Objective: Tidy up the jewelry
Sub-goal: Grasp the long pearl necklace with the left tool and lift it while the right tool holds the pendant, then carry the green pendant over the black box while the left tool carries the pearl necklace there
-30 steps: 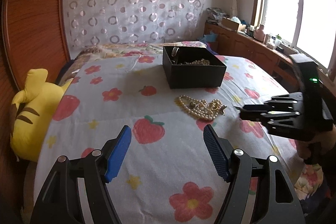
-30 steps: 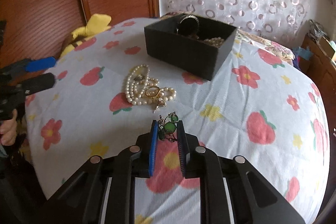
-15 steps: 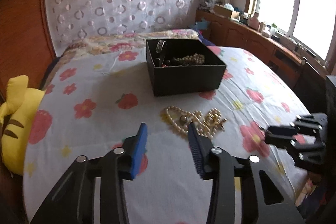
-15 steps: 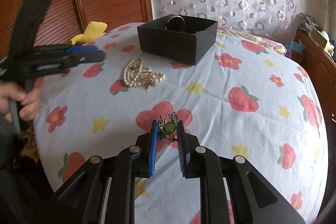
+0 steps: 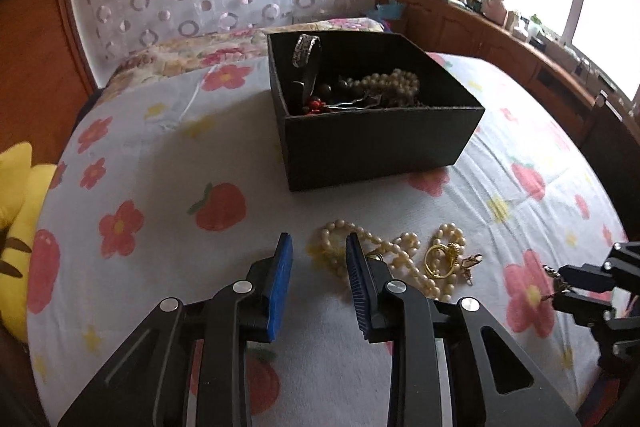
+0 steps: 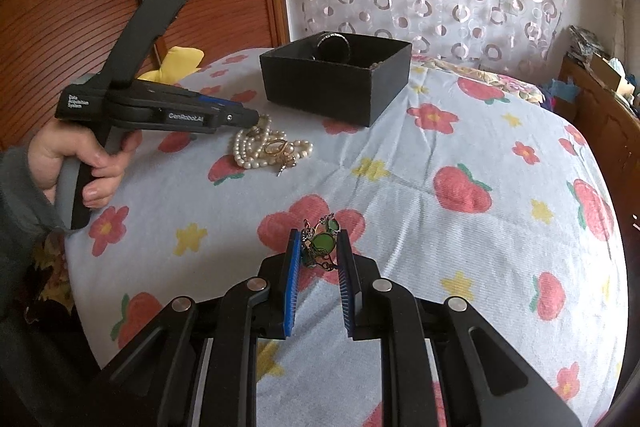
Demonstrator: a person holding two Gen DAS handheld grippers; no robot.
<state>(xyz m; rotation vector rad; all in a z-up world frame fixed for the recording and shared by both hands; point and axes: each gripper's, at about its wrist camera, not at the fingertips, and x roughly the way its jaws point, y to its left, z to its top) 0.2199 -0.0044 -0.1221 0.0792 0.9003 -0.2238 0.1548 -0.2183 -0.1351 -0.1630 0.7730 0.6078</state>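
Note:
A black box (image 5: 376, 143) (image 6: 340, 87) stands on the bed with pearls, dark beads and a bangle inside. A heap of pearl strands (image 5: 400, 255) (image 6: 260, 147) with a gold ring (image 5: 440, 259) lies in front of it. My left gripper (image 5: 318, 247) (image 6: 252, 117) hovers over the heap's left end, fingers partly closed with a gap, holding nothing. My right gripper (image 6: 318, 239) (image 5: 560, 283) is shut on a green-stone jewelry piece (image 6: 322, 241), held above the bedspread to the right of the heap.
The floral bedspread (image 5: 160, 187) (image 6: 460, 147) covers the bed. A yellow plush toy (image 5: 16, 227) (image 6: 180, 59) lies at the left edge by the wooden headboard. A wooden counter with clutter (image 5: 500, 27) runs under the window on the right.
My left gripper has moved forward and down to the pearl heap and narrowed its fingers. My right gripper has drawn back from the heap, still holding the green piece.

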